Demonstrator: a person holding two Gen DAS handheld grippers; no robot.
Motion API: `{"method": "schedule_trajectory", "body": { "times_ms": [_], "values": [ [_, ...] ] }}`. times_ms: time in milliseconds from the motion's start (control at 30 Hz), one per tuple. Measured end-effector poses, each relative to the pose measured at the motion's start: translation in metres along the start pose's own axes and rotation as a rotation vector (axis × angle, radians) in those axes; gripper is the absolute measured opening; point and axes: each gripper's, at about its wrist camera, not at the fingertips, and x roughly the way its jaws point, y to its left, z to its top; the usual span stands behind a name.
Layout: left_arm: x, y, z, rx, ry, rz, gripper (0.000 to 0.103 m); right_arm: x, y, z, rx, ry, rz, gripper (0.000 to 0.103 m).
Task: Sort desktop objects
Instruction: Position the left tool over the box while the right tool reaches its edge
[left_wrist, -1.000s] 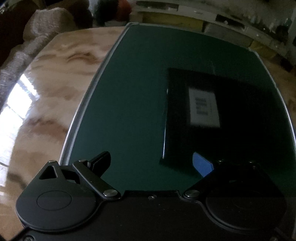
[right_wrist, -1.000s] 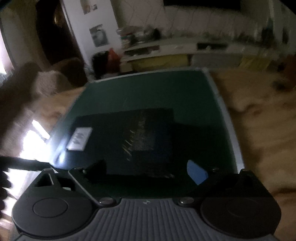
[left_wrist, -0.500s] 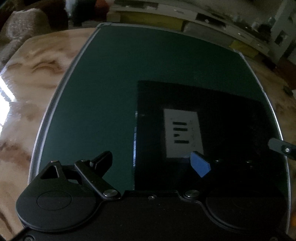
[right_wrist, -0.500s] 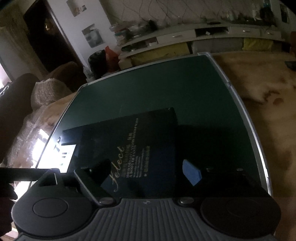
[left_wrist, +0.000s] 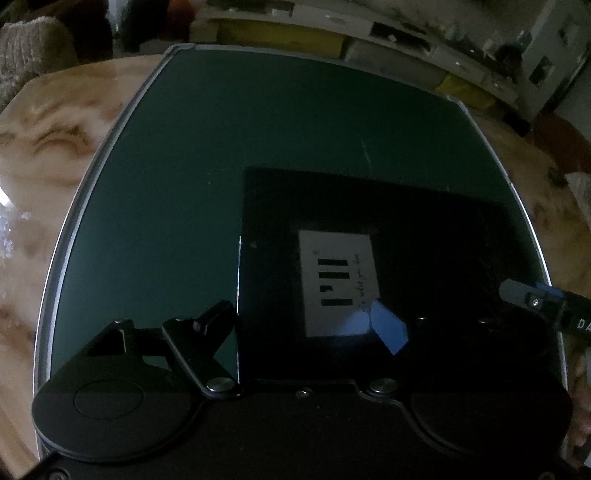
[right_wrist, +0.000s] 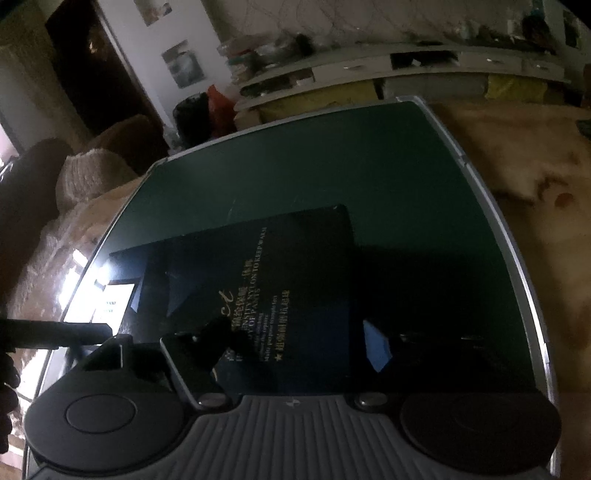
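A flat glossy black package (left_wrist: 424, 236) lies on a dark green mat (left_wrist: 229, 155). It carries a white label (left_wrist: 338, 277) with black bars at one end and gold print (right_wrist: 258, 295) at the other. My left gripper (left_wrist: 303, 325) hangs low over the label end with its jaws closing. Its dark finger is just outside the package's left edge and its blue pad (left_wrist: 388, 328) is over the label. My right gripper (right_wrist: 295, 338) is over the printed end of the package (right_wrist: 295, 258), jaws also closing. Its blue pad (right_wrist: 376, 343) is just past the right edge. No pad visibly presses.
The green mat (right_wrist: 388, 177) has a silver rim and rests on a glossy marble-patterned table (left_wrist: 55, 155). A knit-covered seat (right_wrist: 85, 173) stands beyond the table's left side. Cluttered low shelves (right_wrist: 406, 70) run along the back wall.
Both grippers have come down and closer over the package, which now fills more of each view. Their jaws have narrowed. The right gripper's finger has entered the left wrist view.
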Motion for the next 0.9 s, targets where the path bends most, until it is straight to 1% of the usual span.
{"method": "schedule_trajectory", "body": {
  "times_ms": [400,533,700,900],
  "values": [
    [-0.013,0.000,-0.010,0.024,0.010,0.016,0.080,-0.012,0.012,-0.005,-0.027,0.029,-0.016,0.075],
    [-0.027,0.001,-0.015,0.020,0.021,0.015,0.080,-0.026,0.021,-0.007,-0.037,0.023,-0.026,0.075],
    [-0.056,-0.007,-0.022,0.053,0.015,0.040,0.080,-0.049,0.034,-0.010,-0.039,0.023,-0.042,0.075],
    [-0.087,-0.011,-0.033,0.060,0.019,0.035,0.080,-0.081,0.046,-0.017,-0.035,0.021,-0.045,0.075]
  ]
}}
